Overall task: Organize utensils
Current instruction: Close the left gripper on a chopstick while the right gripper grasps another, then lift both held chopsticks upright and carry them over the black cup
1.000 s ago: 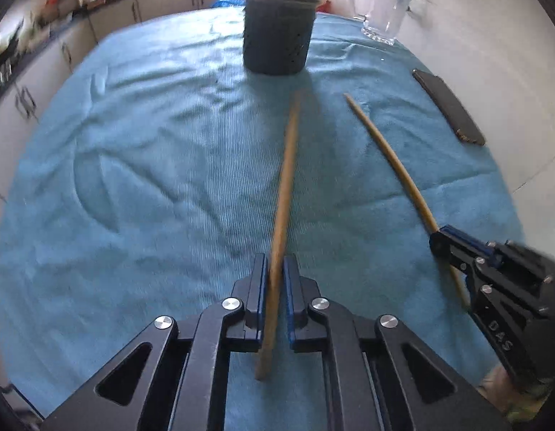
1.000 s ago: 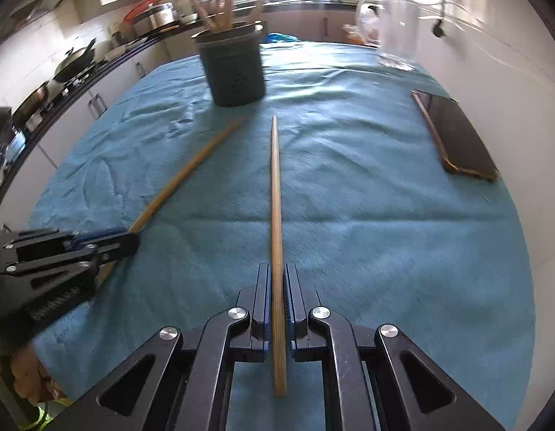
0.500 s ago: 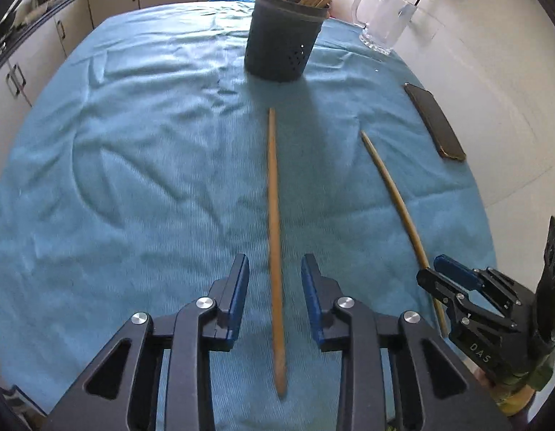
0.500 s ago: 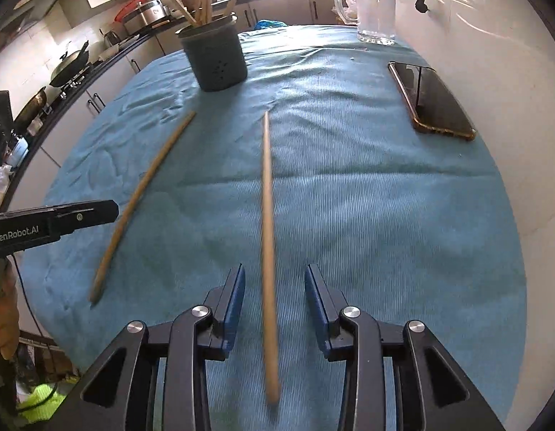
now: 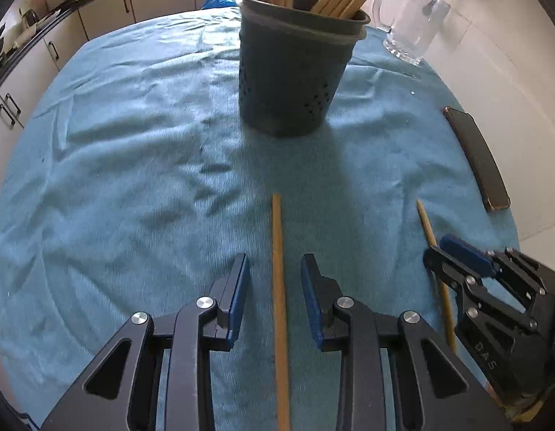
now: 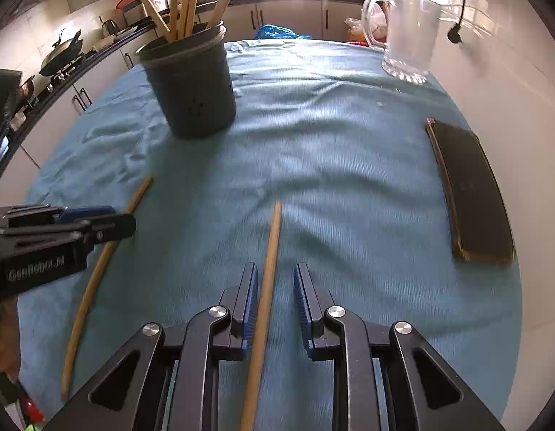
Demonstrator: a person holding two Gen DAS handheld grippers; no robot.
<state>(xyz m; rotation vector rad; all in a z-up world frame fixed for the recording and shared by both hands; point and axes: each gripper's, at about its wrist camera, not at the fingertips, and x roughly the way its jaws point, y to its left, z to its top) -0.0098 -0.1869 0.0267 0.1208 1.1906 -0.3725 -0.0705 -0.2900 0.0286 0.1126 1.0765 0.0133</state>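
Note:
Two wooden sticks lie on the blue cloth. In the left wrist view one stick [image 5: 279,287] runs between the open jaws of my left gripper [image 5: 274,269]; nothing grips it. In the right wrist view the other stick [image 6: 265,294] lies between the open jaws of my right gripper [image 6: 275,278]. Each view shows the other gripper over the other stick: the right gripper [image 5: 457,262] over one stick [image 5: 430,233], the left gripper [image 6: 108,221] over the other stick [image 6: 94,276]. A dark utensil holder [image 5: 295,75] [image 6: 189,86] with several wooden sticks stands ahead.
A glass mug [image 5: 410,25] [image 6: 408,36] stands at the far right. A dark phone [image 5: 478,158] [image 6: 469,194] lies near the cloth's right edge. Kitchen cabinets [image 5: 33,72] run along the left. White wall is on the right.
Both grippers were shut on their sticks one second ago; both have opened and the sticks lie on the cloth. Both grippers have since moved forward along the sticks toward the holder.

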